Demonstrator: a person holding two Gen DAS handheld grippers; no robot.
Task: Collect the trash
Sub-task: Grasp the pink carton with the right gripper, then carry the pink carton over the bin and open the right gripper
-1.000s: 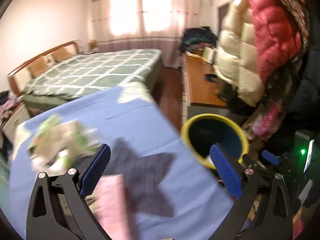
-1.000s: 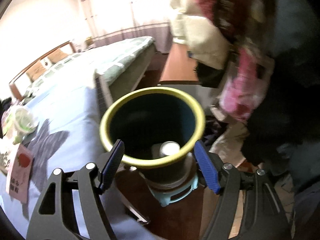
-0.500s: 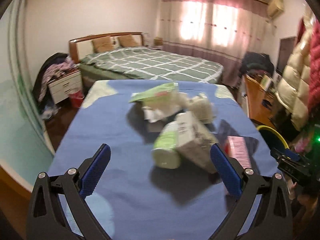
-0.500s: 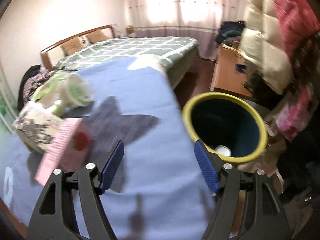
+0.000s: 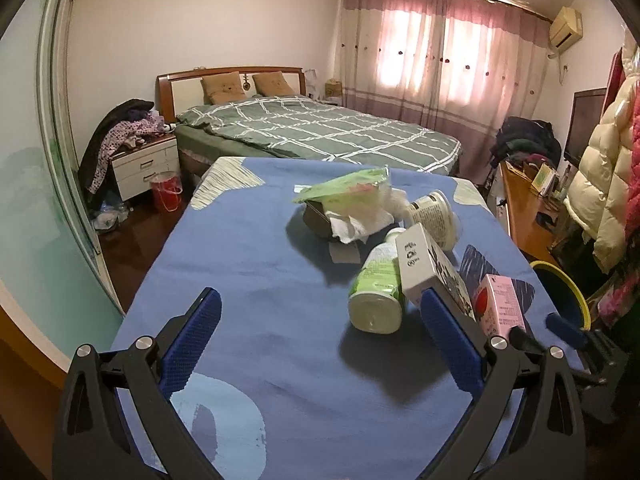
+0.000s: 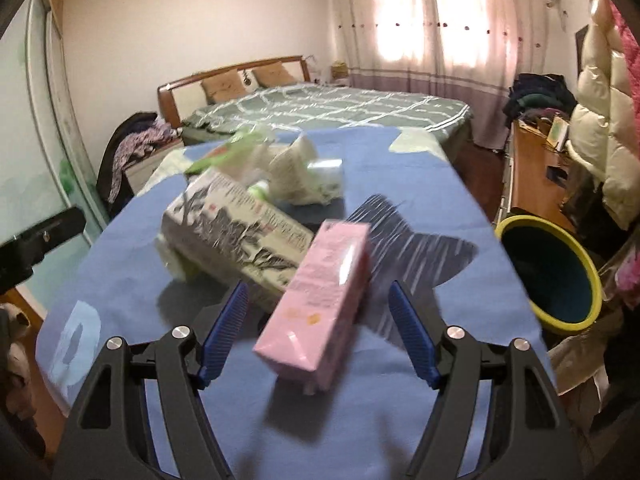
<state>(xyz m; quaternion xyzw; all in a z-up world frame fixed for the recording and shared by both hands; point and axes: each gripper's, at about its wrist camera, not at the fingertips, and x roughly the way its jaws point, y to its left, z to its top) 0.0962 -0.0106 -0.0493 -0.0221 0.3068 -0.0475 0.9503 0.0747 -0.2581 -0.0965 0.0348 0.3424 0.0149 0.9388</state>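
The trash lies in a loose heap on a desk (image 5: 248,264) covered with a blue cloth, toward its right half. At the far end of the heap a green packet (image 5: 344,190) sits on top of crumpled white tissue (image 5: 360,222) and a dark container, with a white cup (image 5: 436,218) tipped on its side just to the right. Nearer the cameras a pale green bottle (image 5: 378,288) lies on its side, and a long patterned box (image 5: 434,270) leans across it, touching it. Just right of that box lies a pink carton (image 6: 320,300), flat on the cloth over a dark star print. A bin (image 6: 550,272) with a yellow rim and dark inside stands off the desk's right edge, below the level of the desktop. The left gripper (image 5: 320,344) hangs above the near part of the desk with its fingers spread wide and nothing between them; its right finger shows in front of the patterned box. The right gripper (image 6: 320,332) hangs low over the pink carton, fingers well apart, the carton's near end showing between them without either pad pressing on it. The right wrist view is blurred.
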